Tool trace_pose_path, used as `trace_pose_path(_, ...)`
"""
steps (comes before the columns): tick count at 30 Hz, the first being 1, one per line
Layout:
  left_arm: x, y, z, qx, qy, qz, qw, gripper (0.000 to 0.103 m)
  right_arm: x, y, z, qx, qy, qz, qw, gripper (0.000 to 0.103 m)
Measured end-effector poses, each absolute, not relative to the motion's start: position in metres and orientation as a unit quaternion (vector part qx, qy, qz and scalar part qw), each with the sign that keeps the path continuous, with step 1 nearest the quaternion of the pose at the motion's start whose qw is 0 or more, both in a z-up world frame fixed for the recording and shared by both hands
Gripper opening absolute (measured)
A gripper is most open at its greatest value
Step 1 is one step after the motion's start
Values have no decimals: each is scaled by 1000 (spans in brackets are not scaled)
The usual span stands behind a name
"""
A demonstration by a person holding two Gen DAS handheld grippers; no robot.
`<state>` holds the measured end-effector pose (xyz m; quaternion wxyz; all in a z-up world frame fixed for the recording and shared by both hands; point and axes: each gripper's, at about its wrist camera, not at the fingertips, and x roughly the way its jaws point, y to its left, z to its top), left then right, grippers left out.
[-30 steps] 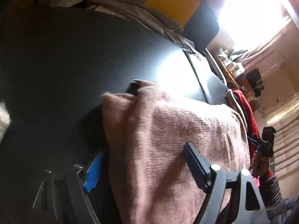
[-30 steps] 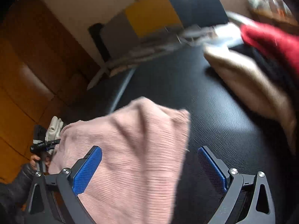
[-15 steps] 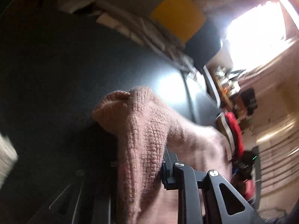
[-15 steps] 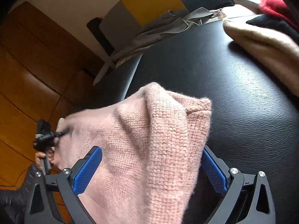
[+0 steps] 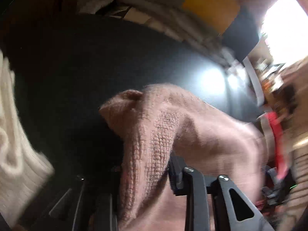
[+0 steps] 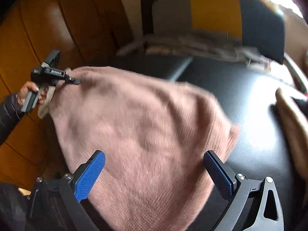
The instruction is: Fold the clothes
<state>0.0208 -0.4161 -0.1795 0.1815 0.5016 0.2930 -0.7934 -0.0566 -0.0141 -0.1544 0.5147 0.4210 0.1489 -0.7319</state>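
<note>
A pink knitted sweater (image 5: 192, 134) hangs over the black padded table (image 5: 96, 67). My left gripper (image 5: 146, 169) is shut on a bunched fold of it; the left finger is hidden under the knit. In the right wrist view the sweater (image 6: 144, 125) spreads from the left gripper (image 6: 71, 79), held by a hand at the far left, down between my right gripper's fingers. My right gripper (image 6: 154, 169) has its blue-padded fingers (image 6: 92, 171) wide apart, with the sweater draped between them, not pinched.
A cream knit garment (image 5: 13, 134) lies at the left. A beige garment (image 6: 292, 119) and a red one (image 5: 277, 134) lie at the table's right. Grey cloth (image 6: 192, 44) and yellow and dark cushions (image 6: 213, 13) stand at the far edge. Wooden panels (image 6: 38, 38) on the left.
The left gripper closed on the sweater's edge and lifted it. The right gripper swung left, with the sweater now stretched between the two grippers.
</note>
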Motion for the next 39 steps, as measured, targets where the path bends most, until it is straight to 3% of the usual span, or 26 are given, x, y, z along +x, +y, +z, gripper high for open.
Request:
trace_pose_path(6,39,-436,-181,516,233,-806,171,46,-58,-9,-179,401,116,-751,513,103)
trace_pose_path(13,68,-448,-204,506,276,-812,88,65,-59,10,-185,386,35,-752,534,103)
trace_pose_path(14,66,-447,-207,498,273,-819,85,69,-60,12,-185,387,28,-750,537,103)
trace_pose_path(16,61,-447,-209,472,289,-830,78,91,-61,14,-186,387,19,-746,541,103)
trace_pose_path(17,58,-447,-211,459,302,-832,75,95,-62,16,-186,387,15,-745,543,103)
trace_pose_path(18,55,-444,-212,451,312,-834,63,94,-61,17,-186,387,19,-745,543,103)
trace_pose_path(19,51,-438,-213,449,320,-834,41,87,-59,19,-187,385,26,-746,543,103)
trace_pose_path(20,49,-432,-214,446,333,-831,14,70,-57,18,-187,384,33,-746,543,103)
trace_pose_path(21,48,-427,-215,444,348,-826,-6,24,-55,18,-187,383,38,-747,542,103)
trace_pose_path(28,82,-447,-211,377,457,-805,28,24,-65,6,-177,420,100,-720,544,103)
trace_pose_path(34,86,-451,-168,356,457,-814,34,24,-66,-14,-148,406,202,-671,587,103)
trace_pose_path(39,84,-429,-111,342,427,-837,15,24,-69,-36,-169,422,278,-627,593,103)
